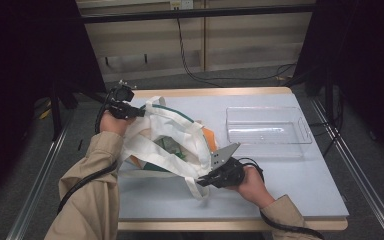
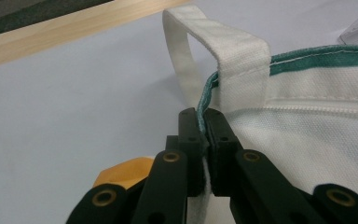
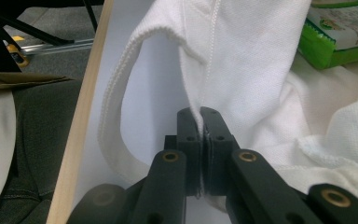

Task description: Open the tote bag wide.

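Showing a white cloth tote bag (image 1: 167,137) with green-trimmed rim lying on the pale blue table (image 1: 290,185), left of centre, held at two points; left claw (image 1: 139,112) at the bag's far-left edge, its jaws pressed together on the green-edged rim (image 2: 205,105) just beside a sewn white handle loop (image 2: 223,46); right claw (image 1: 203,181) at the bag's near side, its jaws clamped on a fold of white fabric (image 3: 223,60) next to a hanging strap (image 3: 116,102). Writing: a green packet (image 3: 335,35) inside the bag bears print too small and blurred to read; no other lettering can be made out. Pose: the person's left forearm, in a tan sleeve (image 1: 92,190), rises from the lower left, hand (image 1: 114,122) wrapped around the gripper body, claw pointing right toward the bag; the right hand (image 1: 252,184) comes in from the lower right, claw pointing left, grey three-cornered plate (image 1: 223,155) uppermost. A clear plastic tray (image 1: 267,132) stands to the right of the bag, apart from it; an orange item (image 1: 210,140) shows at the bag's right edge.
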